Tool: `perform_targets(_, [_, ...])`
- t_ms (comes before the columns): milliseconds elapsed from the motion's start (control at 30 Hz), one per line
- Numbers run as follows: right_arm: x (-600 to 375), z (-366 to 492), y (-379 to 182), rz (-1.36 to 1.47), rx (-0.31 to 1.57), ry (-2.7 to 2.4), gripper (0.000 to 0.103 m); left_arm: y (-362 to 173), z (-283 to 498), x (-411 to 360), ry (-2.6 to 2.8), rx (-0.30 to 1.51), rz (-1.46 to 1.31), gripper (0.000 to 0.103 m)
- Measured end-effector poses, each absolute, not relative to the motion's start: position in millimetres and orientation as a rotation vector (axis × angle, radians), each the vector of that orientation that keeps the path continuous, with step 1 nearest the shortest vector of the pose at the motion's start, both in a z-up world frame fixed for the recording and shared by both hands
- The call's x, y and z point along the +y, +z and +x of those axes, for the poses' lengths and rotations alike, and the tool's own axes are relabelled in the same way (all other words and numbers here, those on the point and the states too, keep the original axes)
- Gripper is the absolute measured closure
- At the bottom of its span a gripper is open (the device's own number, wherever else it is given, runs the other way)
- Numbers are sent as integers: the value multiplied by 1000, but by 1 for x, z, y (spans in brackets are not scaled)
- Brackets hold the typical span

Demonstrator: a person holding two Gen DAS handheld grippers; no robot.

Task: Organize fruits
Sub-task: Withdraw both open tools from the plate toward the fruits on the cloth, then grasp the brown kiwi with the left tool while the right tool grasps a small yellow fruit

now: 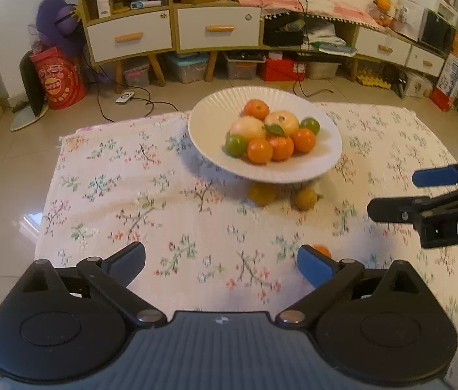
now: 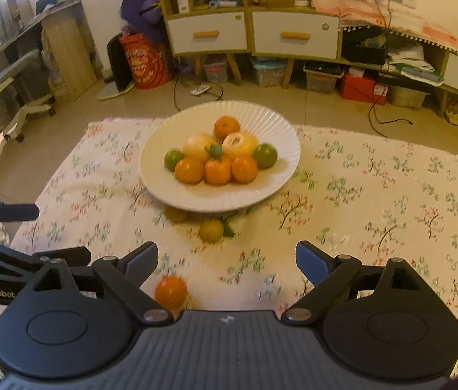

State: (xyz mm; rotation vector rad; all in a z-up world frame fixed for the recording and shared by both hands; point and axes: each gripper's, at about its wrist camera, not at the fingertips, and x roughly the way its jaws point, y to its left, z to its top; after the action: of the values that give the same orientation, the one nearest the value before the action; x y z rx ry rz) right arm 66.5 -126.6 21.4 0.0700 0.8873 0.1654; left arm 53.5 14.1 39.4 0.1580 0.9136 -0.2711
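Note:
A white ribbed footed bowl (image 1: 209,149) (image 2: 271,123) stands on the floral cloth and holds several oranges, two green fruits and two pale yellow fruits. Two yellowish fruits (image 1: 305,198) (image 2: 211,230) lie by its foot. A loose orange (image 2: 170,292) lies on the cloth near my right gripper's left finger; it also shows behind my left gripper's blue right pad (image 1: 322,251). My left gripper (image 1: 220,261) is open and empty. My right gripper (image 2: 227,260) is open and empty; it shows at the right edge of the left wrist view (image 1: 394,195).
The floral cloth (image 1: 115,201) (image 2: 375,201) covers a low surface above a tiled floor. Cabinets with drawers (image 1: 219,27), storage boxes, a red bag (image 1: 58,78) and cables stand beyond. An office chair (image 2: 11,74) is at the far left.

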Motion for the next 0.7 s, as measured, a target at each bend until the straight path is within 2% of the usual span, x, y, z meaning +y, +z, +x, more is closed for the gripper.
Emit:
perform_targets(567, [-122, 39, 2, -18, 883, 198, 9, 6, 5, 29, -377, 988, 264, 19])
perform_targets(700, [-119, 35, -5, -35, 904, 215, 9, -1, -2, 30, -412, 1004, 276, 22])
